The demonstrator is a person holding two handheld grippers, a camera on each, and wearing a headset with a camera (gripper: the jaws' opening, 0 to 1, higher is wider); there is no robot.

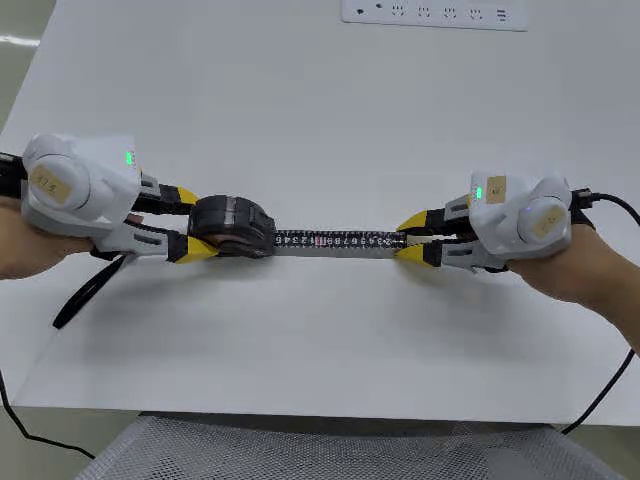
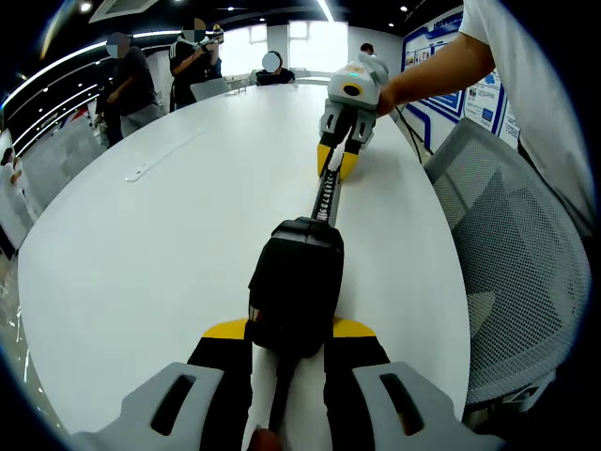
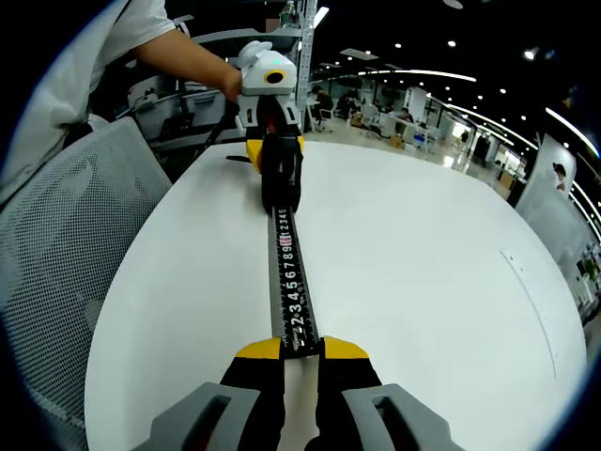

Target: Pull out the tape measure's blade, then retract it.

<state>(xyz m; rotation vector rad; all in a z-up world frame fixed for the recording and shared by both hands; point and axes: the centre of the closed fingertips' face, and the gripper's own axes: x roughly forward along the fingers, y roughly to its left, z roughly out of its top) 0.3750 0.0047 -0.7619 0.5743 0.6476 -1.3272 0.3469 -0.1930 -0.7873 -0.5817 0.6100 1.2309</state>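
The wide white desk [image 1: 330, 110] lies under everything in the head view. Left of centre, your left claw [image 1: 193, 222] is closed around the round black tape measure case [image 1: 232, 226]. The thin grey blade with printed numbers [image 1: 340, 240] runs out of it to the right across the middle of the frame, and your right claw [image 1: 409, 238] pinches its far end, right of centre.

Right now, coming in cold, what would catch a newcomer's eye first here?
The tape measure's blade, pulled out straight across the middle of the white table. The left tongs clamp the black case at one end, and the right tongs pinch the blade's tip at the other.
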